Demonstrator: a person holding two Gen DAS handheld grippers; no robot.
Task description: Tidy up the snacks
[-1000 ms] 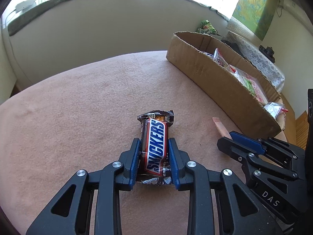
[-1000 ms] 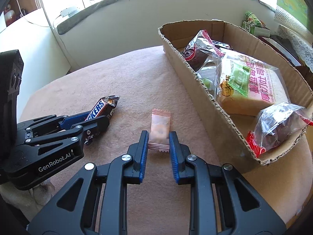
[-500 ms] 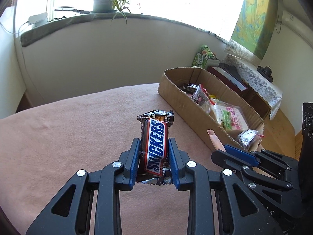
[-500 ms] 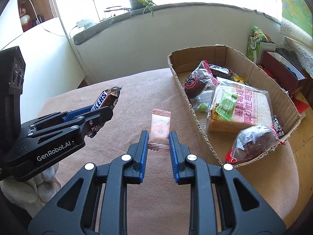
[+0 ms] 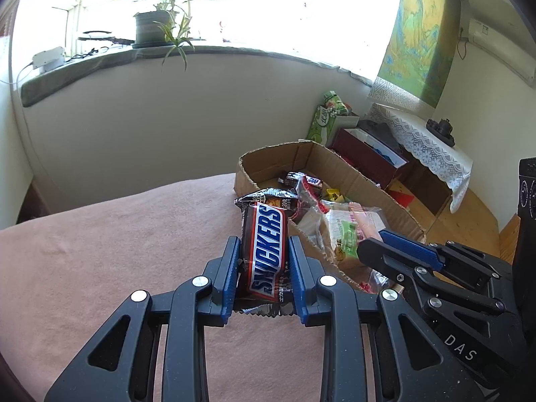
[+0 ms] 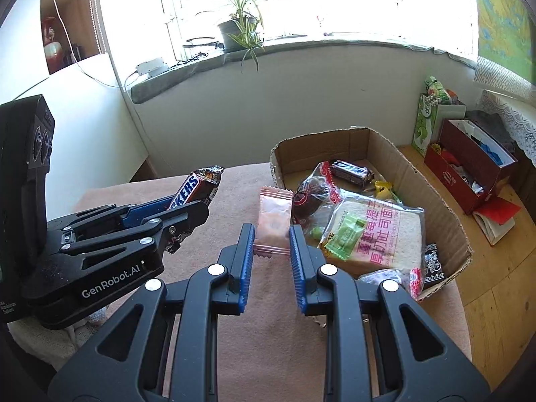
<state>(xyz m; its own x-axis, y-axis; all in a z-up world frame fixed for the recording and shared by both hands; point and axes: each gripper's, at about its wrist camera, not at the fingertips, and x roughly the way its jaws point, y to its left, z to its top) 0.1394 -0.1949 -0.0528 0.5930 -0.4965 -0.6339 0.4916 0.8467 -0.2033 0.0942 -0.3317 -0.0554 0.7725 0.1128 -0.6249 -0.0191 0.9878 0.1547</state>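
Left hand-held gripper [image 5: 264,269] has its blue pads clamped on the sides of a Snickers bar [image 5: 266,251], held lengthwise and up off the pink-covered surface [image 5: 117,251]; the bar's near crimped end pokes out under the jaws and the small print on the wrapper is too tiny to read. Right hand-held gripper [image 6: 272,251] is pinched nearly all the way closed on a small pink sachet [image 6: 274,216], gripping its lower part, and the crimped bottom edge sticks out below the pads. You can make out a round shape through the pink wrapper, but I can't tell what's inside. Both snacks hang in the air just on the near side of the cardboard box [image 6: 445,207], which sits on the surface to the right. From the left camera the Snickers blocks part of the box's near wall, and the right gripper covers its near corner. Inside the box things overlap a lot: one big bag of sliced bread [image 6: 378,234] with a green label, one clear bag with something dark in it [image 6: 311,197], one dark chocolate bar [image 6: 350,169] at the far end, a little yellow-green wrapper [image 6: 385,189], plus some bits at the near corner that are half hidden. So two grippers, two snacks in the air, one box.
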